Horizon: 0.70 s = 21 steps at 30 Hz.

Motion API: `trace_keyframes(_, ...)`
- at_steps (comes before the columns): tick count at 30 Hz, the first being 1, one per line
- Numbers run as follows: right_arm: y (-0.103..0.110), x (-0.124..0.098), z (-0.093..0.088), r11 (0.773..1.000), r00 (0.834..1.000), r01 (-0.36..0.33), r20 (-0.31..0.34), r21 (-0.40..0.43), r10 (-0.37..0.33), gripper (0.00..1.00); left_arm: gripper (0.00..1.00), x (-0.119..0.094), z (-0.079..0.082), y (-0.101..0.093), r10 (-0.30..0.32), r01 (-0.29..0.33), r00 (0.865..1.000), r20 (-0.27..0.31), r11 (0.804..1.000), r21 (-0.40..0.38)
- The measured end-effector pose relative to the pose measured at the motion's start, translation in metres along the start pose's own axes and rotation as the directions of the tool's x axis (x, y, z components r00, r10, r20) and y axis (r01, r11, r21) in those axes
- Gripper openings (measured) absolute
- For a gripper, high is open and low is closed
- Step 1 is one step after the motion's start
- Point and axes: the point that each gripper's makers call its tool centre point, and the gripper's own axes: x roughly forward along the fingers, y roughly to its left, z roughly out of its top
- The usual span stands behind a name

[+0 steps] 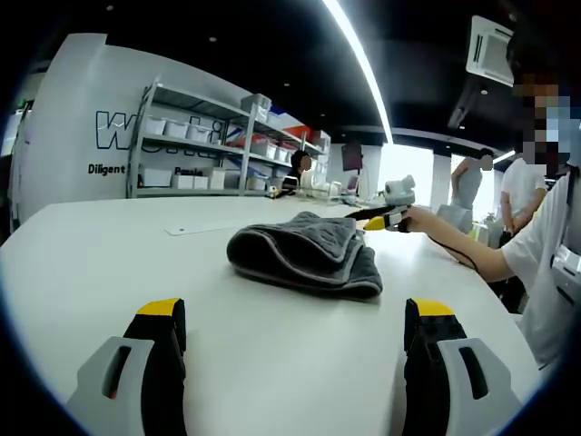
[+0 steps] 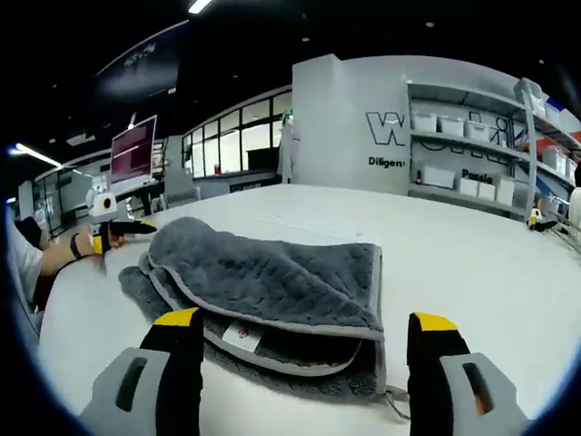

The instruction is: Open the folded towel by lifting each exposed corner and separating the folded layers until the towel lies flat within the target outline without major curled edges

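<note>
A dark grey towel (image 1: 304,254) lies folded in several layers on the white table (image 1: 109,263), its pale-edged folds facing me. My left gripper (image 1: 295,313) hovers open above the table, a short way in front of the towel, with nothing between its fingers. Beyond the towel, the right gripper (image 1: 379,218) comes in from the right in a person's hand (image 1: 422,220). In the right gripper view the towel (image 2: 272,277) is close, a white label (image 2: 241,336) showing between its layers. My right gripper (image 2: 306,320) stands open at the towel's near edge, holding nothing. The left gripper (image 2: 113,232) shows far left.
Grey shelves with white bins (image 1: 195,136) stand against the far wall. People stand at the back right (image 1: 472,177) and one sits by the shelves (image 1: 300,168). A flat pale strip (image 1: 191,228) lies on the table behind the towel. A monitor (image 2: 133,150) stands far left.
</note>
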Motion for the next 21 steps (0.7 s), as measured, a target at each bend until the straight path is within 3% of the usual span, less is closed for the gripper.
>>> trace_keyframes(21,0.0083,0.0040,-0.0021,0.999,0.999,-0.036,-0.019,-0.011,0.036,0.99,0.99,0.0004,0.0004,0.0019,0.001,-0.001,1.000,0.000,1.000,-0.001)
